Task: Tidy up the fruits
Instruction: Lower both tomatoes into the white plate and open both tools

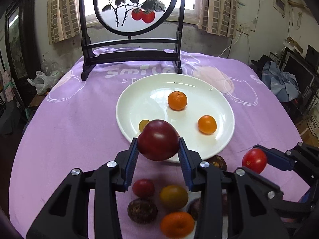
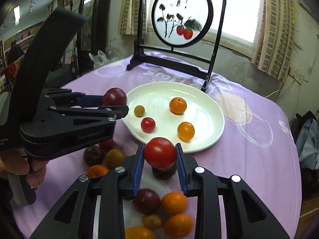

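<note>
The left gripper [image 1: 159,149] is clamped on 1 dark red tomato [image 1: 158,140] above the near rim of the white plate [image 2: 215,111], and the right gripper [image 2: 160,155] is pinched on 1 bright red tomato [image 2: 159,152] just short of it. The plate holds 4 fruits: 2 orange, 1 small red, 1 yellow-green. More fruit lies loose on the purple cloth [image 2: 249,159] below both grippers.

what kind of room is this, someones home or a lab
Most likely a lived-in home: a table under a purple cloth, curtains at the window, a painted screen, and clutter like a plastic bag alongside.

Painted screen [image 1: 132,6], purple tablecloth [image 1: 65,123]
</note>
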{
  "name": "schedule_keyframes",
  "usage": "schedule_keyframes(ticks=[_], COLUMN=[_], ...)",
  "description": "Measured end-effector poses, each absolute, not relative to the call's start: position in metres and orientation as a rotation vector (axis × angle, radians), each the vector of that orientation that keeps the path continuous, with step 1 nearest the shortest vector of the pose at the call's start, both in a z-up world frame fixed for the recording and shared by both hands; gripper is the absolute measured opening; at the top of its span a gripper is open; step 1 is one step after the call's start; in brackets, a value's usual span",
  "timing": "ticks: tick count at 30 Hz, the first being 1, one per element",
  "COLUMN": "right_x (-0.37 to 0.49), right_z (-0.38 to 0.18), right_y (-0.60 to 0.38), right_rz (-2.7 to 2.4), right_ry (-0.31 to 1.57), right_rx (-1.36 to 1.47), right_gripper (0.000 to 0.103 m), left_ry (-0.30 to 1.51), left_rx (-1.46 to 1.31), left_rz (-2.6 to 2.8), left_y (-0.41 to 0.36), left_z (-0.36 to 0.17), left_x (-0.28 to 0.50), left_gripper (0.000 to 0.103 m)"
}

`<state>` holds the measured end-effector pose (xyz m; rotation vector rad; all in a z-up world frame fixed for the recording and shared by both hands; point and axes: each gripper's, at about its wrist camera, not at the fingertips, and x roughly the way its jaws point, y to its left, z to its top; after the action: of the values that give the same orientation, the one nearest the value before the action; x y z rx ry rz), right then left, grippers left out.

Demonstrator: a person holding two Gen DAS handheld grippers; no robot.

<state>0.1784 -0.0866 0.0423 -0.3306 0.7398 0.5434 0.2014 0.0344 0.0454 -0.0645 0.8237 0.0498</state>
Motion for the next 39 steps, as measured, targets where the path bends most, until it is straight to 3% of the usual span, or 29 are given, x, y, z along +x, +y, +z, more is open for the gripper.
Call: schedule_keyframes(ticks=[10, 11, 13, 15, 20, 23, 28, 39], right_x=[0.235, 0.237, 0.235, 0.232, 0.215, 0.201, 0.169, 0.096], right_z=[-0.001, -0.004, -0.003, 0.000, 0.014, 0.021, 0.025, 0.015], right_y=[-0.061, -0.060, -0.060, -0.062, -0.081, -0.097, -0.127, -0.201], right_rz=[0.534, 0.540, 0.531, 0.539, 0.525, 0.518, 0.506, 0.411], right_ry=[0.862, 0.871, 0.846, 0.841, 0.816, 0.805, 0.804, 0.819], right_rx=[-0.362, -0.365, -0.378, -0.378, -0.342, -0.307, -0.264, -0.139], right_gripper=[0.034, 0.040, 0.043, 0.043, 0.045, 0.054, 0.058, 0.064], left_ry=[0.944, 0.948, 0.934, 0.909, 0.893, 0.874, 0.838, 0.858], left_rx=[-0.156, -0.174, -0.201, -0.199, -0.173, -0.164, -0.139, -0.120], left_rz=[0.042, 0.041, 0.047, 0.054, 0.055, 0.055, 0.069, 0.053], left_y=[0.044, 0.045, 0.046, 0.045, 0.044, 0.044, 0.044, 0.028], left_z=[0.006, 0.005, 0.008, 0.014, 0.025, 0.031, 0.036, 0.015], left_x=[0.261, 0.263, 0.263, 0.258, 0.236, 0.212, 0.169, 0.084], left_gripper=[0.040, 0.045, 0.068, 0.072, 0.073, 0.082, 0.089, 0.092])
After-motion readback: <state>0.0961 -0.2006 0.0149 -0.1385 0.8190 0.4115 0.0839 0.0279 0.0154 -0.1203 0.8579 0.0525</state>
